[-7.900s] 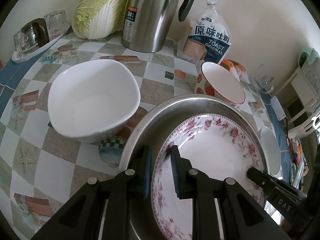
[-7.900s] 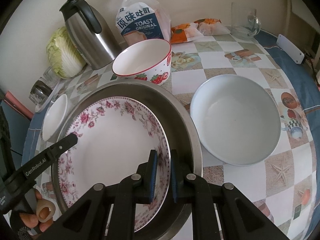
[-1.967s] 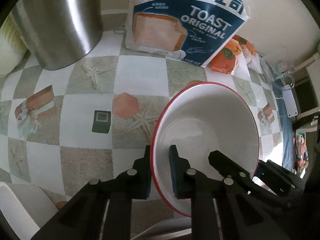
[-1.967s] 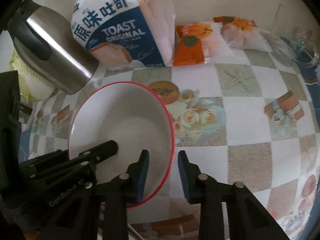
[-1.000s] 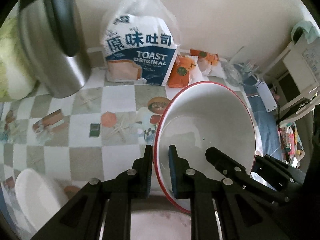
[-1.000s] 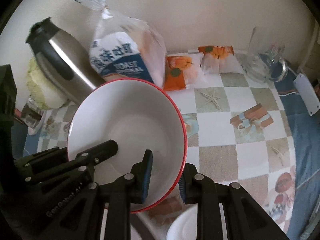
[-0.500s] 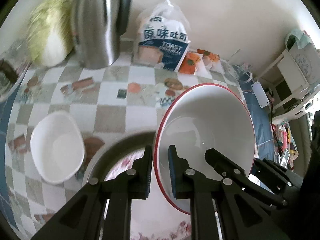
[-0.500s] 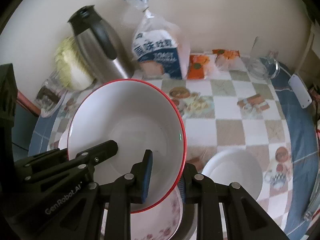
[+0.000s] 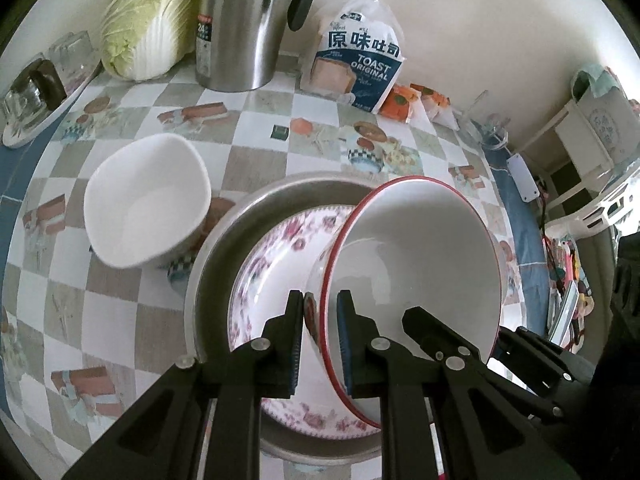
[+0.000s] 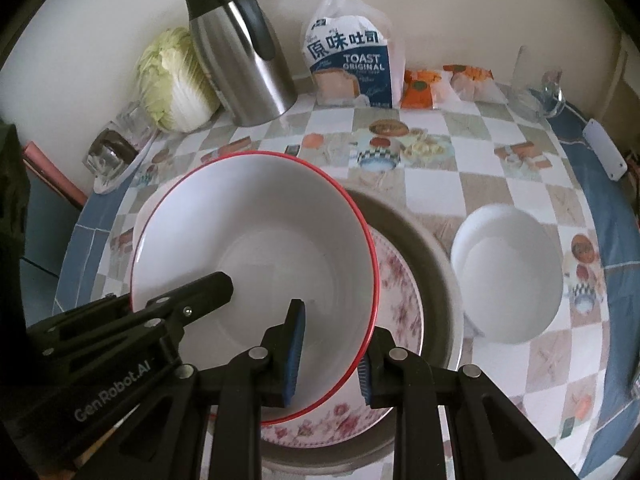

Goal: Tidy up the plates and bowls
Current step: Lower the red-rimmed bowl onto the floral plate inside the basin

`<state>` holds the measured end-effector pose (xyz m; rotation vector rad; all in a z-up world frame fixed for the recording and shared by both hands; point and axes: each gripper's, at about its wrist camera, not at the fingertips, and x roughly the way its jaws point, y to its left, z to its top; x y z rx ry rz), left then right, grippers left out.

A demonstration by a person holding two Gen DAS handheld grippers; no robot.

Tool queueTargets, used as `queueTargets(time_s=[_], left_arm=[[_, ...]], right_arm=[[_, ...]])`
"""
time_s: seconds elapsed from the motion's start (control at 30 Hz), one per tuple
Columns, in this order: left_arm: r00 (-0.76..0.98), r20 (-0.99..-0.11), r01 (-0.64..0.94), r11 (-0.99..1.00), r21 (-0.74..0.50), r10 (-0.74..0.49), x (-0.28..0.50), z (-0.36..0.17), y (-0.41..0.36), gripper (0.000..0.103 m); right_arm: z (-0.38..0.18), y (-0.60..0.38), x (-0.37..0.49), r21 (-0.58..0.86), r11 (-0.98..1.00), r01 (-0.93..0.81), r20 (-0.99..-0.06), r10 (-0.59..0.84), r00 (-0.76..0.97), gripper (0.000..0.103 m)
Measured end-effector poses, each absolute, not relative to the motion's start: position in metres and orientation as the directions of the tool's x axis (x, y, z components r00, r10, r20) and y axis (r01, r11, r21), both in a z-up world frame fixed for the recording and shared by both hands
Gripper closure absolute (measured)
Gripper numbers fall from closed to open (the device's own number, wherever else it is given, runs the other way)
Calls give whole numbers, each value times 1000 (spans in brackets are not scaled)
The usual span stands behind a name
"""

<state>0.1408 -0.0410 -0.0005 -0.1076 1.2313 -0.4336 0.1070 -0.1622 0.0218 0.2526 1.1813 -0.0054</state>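
A: What surface appears in both wrist views?

B: A table [image 10: 472, 184] under a checked cloth printed with starfish, gift boxes and cups, edged in blue. It stands against a plain cream wall [image 10: 420, 4].

A: What lines the wall side?

B: In the right wrist view, from 10 o'clock to 1 o'clock: a napa cabbage [image 10: 174, 80], a steel thermos jug [image 10: 244, 56], a bag of toast bread [image 10: 352, 64], orange snack packets [image 10: 420, 88] and a glass pitcher [image 10: 536, 92]. A tray of glasses [image 9: 36, 92] sits at 10 o'clock in the left wrist view. White shelving [image 9: 600, 128] fills the room edge at 3 o'clock there.

A: Where are the task items?

B: The red-rimmed bowl [image 10: 256, 252] is held, tilted, above the floral plate [image 9: 280, 256], which lies inside a steel basin [image 10: 436, 264] near the centre. One white bowl [image 9: 146, 204] stands on the cloth at 9 o'clock of the basin in the left view; another white bowl [image 10: 508, 268] stands at 3 o'clock in the right view.

A: And the tools?

B: The left gripper [image 9: 320, 338] is clamped on the bowl's rim, one pad inside, one outside. The right gripper [image 10: 330, 354] likewise pinches the opposite rim.
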Motion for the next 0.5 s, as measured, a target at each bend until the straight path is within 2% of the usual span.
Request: queueTargets(time_s=[0.5], left_arm=[[262,-882,260,908,-327,-393,131,-16,-36,85]], right_arm=[[2,-159,90,220,958,182,-910,135,392,77]])
